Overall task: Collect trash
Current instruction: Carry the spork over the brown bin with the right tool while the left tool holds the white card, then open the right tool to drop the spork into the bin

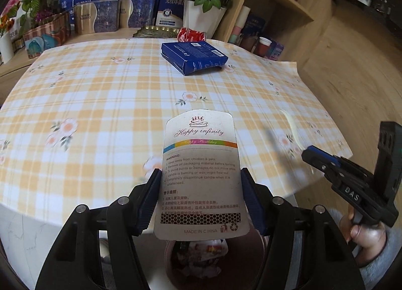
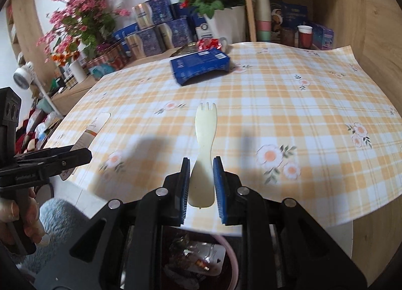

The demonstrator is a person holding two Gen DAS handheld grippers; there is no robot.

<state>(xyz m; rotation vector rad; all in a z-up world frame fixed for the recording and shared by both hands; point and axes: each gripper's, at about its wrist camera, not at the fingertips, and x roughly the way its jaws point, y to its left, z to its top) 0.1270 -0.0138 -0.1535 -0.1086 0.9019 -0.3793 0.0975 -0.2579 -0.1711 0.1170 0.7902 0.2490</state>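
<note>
Trash fills our two grippers. A printed candle card [image 1: 201, 177] stands upright between the fairly wide jaws of our left gripper [image 1: 201, 199], its pads pressing the card's two edges. A pale plastic spork [image 2: 203, 154], prongs pointing away, sits clamped in the narrow jaws of our right gripper [image 2: 201, 187]. Both hang over the near edge of a table covered with a yellow checked cloth [image 1: 100, 94]. Directly below us a bin [image 2: 232, 259] holds crumpled wrappers. Still on the cloth at the far side lies a flat blue box [image 1: 194, 56], and just behind it a crushed red can [image 1: 191, 34]. Beyond stand red roses in a white pot [image 1: 201, 17].
</note>
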